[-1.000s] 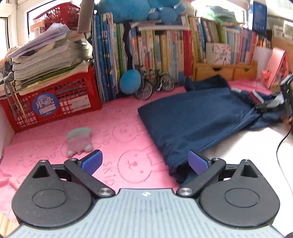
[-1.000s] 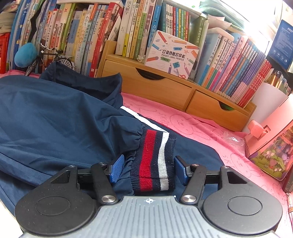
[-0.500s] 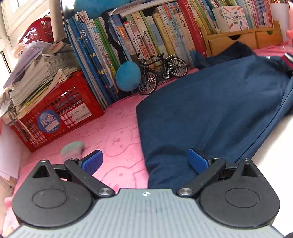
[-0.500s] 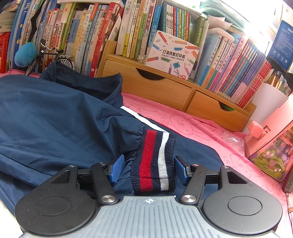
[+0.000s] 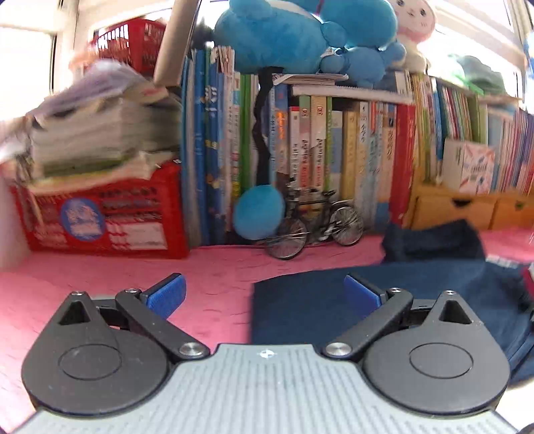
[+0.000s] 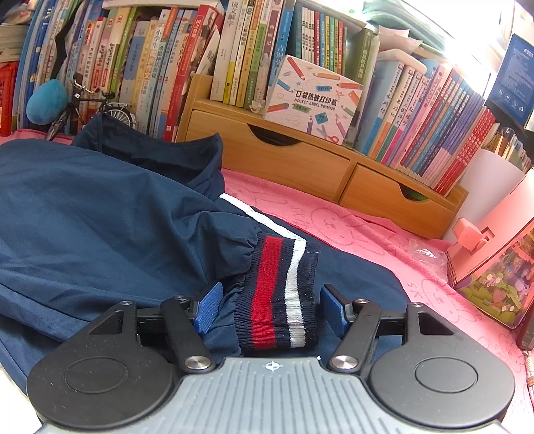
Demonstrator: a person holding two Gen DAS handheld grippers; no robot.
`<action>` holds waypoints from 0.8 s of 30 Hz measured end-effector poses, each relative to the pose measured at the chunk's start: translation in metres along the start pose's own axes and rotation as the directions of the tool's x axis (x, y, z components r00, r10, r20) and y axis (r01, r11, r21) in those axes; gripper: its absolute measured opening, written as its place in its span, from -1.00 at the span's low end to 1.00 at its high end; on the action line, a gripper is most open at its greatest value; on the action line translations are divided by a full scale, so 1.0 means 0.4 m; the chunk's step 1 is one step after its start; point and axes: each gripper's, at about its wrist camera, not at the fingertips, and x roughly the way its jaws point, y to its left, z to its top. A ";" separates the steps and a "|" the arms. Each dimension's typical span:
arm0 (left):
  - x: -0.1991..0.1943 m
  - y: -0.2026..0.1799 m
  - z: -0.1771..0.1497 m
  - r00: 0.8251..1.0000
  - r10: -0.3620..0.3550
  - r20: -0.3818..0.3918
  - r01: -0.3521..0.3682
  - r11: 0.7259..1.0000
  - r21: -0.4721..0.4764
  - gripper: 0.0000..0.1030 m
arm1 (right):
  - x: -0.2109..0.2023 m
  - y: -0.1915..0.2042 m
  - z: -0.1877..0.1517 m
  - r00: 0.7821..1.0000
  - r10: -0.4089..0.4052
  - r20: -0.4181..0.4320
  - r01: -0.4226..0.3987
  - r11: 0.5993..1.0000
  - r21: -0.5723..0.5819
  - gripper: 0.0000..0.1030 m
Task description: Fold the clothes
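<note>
Left gripper [image 5: 263,295] pointed shallowly down over the pink mat [image 5: 100,277], jaws wide apart and holding nothing, its right pad above the near corner of the navy jacket [image 5: 434,283] spread on the mat. Right gripper [image 6: 272,308] sat tilted down with jaws opening, the jacket's striped cuff [image 6: 282,290] lying between the pads, neither pressing it. Red crate [image 5: 110,217], toy bicycle [image 5: 313,223], book row [image 6: 167,60] and wooden drawers [image 6: 300,160] lined the back edge.

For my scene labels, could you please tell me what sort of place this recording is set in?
Most likely a child's study desk at home: upright rows of children's books, plush toys on top of them, and a pink cartoon-print mat under the navy jacket being folded.
</note>
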 end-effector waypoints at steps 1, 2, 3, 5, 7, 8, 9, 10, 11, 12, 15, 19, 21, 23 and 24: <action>0.027 -0.011 0.004 0.999 -0.027 -0.025 0.025 0.998 -0.060 0.95 | 0.000 -0.001 0.000 1.000 0.000 -0.001 0.000 1.000 0.003 0.28; 0.054 -0.024 0.000 0.998 -0.028 -0.054 0.023 0.996 -0.089 0.87 | 0.001 -0.003 0.000 1.000 0.001 -0.002 -0.001 1.000 0.007 0.30; 0.077 -0.036 -0.006 0.996 -0.024 -0.081 0.016 0.994 -0.108 0.85 | 0.002 -0.005 0.000 1.000 0.002 -0.003 -0.002 1.000 0.011 0.32; 0.103 -0.057 -0.035 0.992 0.009 -0.128 -0.020 0.996 -0.084 0.84 | 0.003 -0.011 0.000 1.000 0.005 -0.006 -0.005 1.000 0.022 0.35; 0.107 -0.063 -0.069 0.986 0.049 -0.159 -0.054 0.998 -0.027 0.84 | 0.004 -0.017 0.000 1.000 0.010 -0.010 -0.010 0.999 0.035 0.38; 0.103 -0.063 -0.083 0.983 0.070 -0.169 -0.072 0.997 -0.003 0.85 | 0.006 -0.020 0.000 1.000 0.013 -0.012 -0.012 0.999 0.043 0.41; 0.099 -0.056 -0.089 0.981 0.082 -0.176 -0.084 0.996 -0.003 0.87 | 0.007 -0.025 0.000 1.000 0.016 -0.015 -0.015 0.999 0.052 0.44; 0.098 -0.044 -0.091 0.979 0.080 -0.187 -0.086 0.996 -0.025 0.91 | 0.008 -0.029 0.000 1.000 0.019 -0.018 -0.018 0.998 0.061 0.45; 0.099 -0.035 -0.092 0.977 0.080 -0.196 -0.089 0.995 -0.041 0.95 | 0.010 -0.033 0.000 1.000 0.020 -0.021 -0.018 0.997 0.072 0.50; 0.103 -0.033 -0.092 0.976 0.083 -0.202 -0.094 0.995 -0.046 0.97 | 0.011 -0.037 -0.001 0.999 0.020 -0.025 -0.018 0.996 0.083 0.53; 0.116 -0.043 -0.092 0.968 0.113 -0.224 -0.119 0.993 -0.014 1.00 | 0.007 -0.065 -0.006 0.999 0.029 -0.027 -0.025 0.989 0.146 0.73; 0.125 -0.055 -0.091 0.962 0.135 -0.238 -0.133 0.991 0.026 1.00 | -0.063 -0.084 -0.012 0.999 -0.033 0.033 0.024 0.970 0.240 0.75; 0.125 -0.055 -0.091 0.962 0.136 -0.238 -0.133 0.991 0.027 1.00 | -0.133 -0.060 -0.002 0.991 -0.084 0.099 0.057 0.967 0.247 0.75; 0.126 -0.056 -0.090 0.961 0.138 -0.240 -0.135 0.990 0.031 1.00 | -0.177 -0.027 0.026 0.986 -0.060 0.153 0.027 0.977 0.210 0.81; 0.126 -0.056 -0.090 0.961 0.138 -0.240 -0.135 0.990 0.030 1.00 | -0.197 -0.005 0.044 0.984 -0.043 0.175 0.011 0.984 0.180 0.82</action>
